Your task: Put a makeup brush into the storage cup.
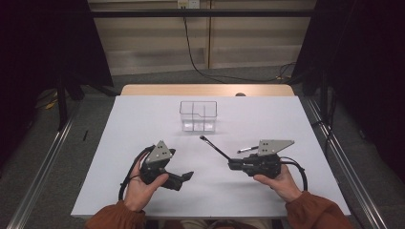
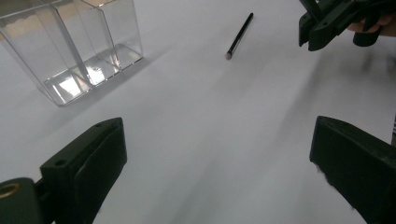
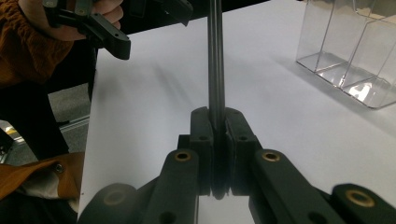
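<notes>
Pen (image 1: 247,150) lies right of held pen (image 1: 212,146) — organizer (image 1: 198,116) behind.

Clear glossy plastic organiser (image 1: 198,116) near the tabletop's (image 1: 143,124) far edge; matt white tabletop; black matt plastic jaws.
</notes>
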Demonstrator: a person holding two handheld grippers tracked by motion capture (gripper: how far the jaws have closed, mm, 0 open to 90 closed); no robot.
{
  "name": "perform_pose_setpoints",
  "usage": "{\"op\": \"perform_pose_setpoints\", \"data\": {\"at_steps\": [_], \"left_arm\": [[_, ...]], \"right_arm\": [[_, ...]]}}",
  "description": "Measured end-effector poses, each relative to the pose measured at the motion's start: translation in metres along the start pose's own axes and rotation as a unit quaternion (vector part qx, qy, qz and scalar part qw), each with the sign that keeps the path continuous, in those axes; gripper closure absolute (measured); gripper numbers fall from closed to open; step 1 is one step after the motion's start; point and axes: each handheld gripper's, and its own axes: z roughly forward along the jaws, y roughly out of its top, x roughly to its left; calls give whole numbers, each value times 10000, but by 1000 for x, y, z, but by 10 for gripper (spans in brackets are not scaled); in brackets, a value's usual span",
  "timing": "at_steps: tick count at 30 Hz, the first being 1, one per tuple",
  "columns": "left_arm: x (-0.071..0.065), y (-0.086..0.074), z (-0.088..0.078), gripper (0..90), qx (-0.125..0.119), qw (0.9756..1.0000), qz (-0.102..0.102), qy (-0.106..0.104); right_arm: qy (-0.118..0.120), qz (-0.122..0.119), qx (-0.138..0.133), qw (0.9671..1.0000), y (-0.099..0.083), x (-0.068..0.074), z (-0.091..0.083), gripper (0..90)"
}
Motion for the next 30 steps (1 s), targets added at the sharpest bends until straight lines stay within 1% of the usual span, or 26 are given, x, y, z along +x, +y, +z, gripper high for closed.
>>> {"op": "perform_pose_setpoints", "data": {"at_steps": [2,4,5,6,7,8,9,10,12,14,15,16,21,22,24,25,27,28,29,30], "left_arm": [[0,1,1,39,-50,10000,-65,-28],[0,2,1,38,-107,9997,-120,-176],[0,2,2,35,-143,9997,-120,-174],[-1,3,2,35,-165,9997,-94,-119],[-2,3,3,35,-208,9996,-110,-130],[-2,4,4,35,-243,9995,-115,-163],[-2,4,5,35,-311,9993,-42,-191],[-4,5,6,35,-354,9992,-29,-186],[-5,7,8,35,-366,9991,-19,-217],[-7,9,12,34,-456,9985,39,-295],[-9,10,14,34,-535,9981,47,-295],[-10,11,16,35,-573,9978,52,-318],[-12,16,24,40,-690,9970,0,-364],[-13,18,26,53,-702,9965,18,-451],[-14,19,26,52,-715,9965,2,-444],[-14,20,27,52,-777,9959,-14,-460],[-15,22,29,50,-789,9955,-23,-518],[-15,23,30,47,-793,9955,20,-523],[-16,26,32,42,-874,9947,15,-538],[-16,26,32,43,-874,9947,15,-538]], "right_arm": [[8,-16,-15,10000,1,0,0,843],[3,-23,-24,10000,1,1,0,843],[7,-24,-26,10000,1,0,0,842],[-4,-31,-22,10000,1,1,0,843],[2,-34,-27,10000,1,1,0,842],[2,-34,-27,10000,1,1,0,842],[0,-26,-32,10000,1,1,0,843],[6,-32,-38,10000,2,1,0,842],[15,-44,-50,10000,2,1,0,843],[-12,-53,2,10000,2,1,0,843],[-41,-64,30,10000,2,1,0,843],[-6,-46,8,10000,2,1,0,843],[-24,-80,-13,10000,3,2,0,843],[-22,-83,-17,10000,3,1,0,843],[-19,-82,-20,10000,3,1,0,843],[-21,-85,-23,10000,3,1,0,842],[-28,-87,-33,10000,4,1,0,843],[-30,-88,-32,10000,4,1,-1,843],[-21,-97,-38,9999,4,1,-1,842],[-21,-97,-38,9999,4,1,-1,842]]}}
